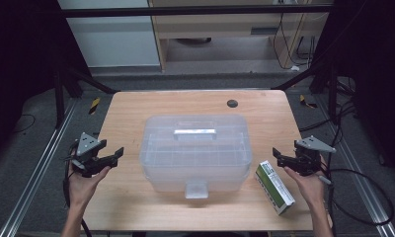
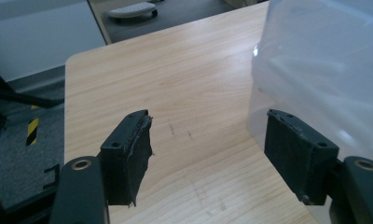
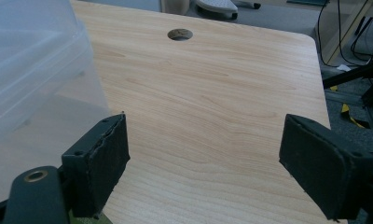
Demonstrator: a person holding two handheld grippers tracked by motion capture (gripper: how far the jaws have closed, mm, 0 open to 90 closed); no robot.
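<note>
At the left edge of the table (image 1: 136,202), the left gripper (image 1: 117,154) hangs just above the wood with its jaws wide apart and nothing between them. The person's left hand (image 1: 87,183) holds it from behind, and the forearm is cut off by the bottom of the high view. There is bare wood between this gripper and the clear plastic box (image 1: 195,148), so there is room to move there.

The box sits in the middle of the table with its lid on and a handle (image 1: 194,132) on top. Its walls are cloudy, so what is inside is hard to make out. In the left gripper view the box (image 2: 324,70) is cut off at the right side.

Just right of the box lies a small green and white carton (image 1: 274,186), flat, near the front right corner of the table. The print on it is too small to read.

The right gripper (image 1: 277,155) hangs near the right edge, close above the far end of the carton. Its jaws are wide apart too, and empty. A round hole (image 3: 180,34) sits far back in the wood.
</note>
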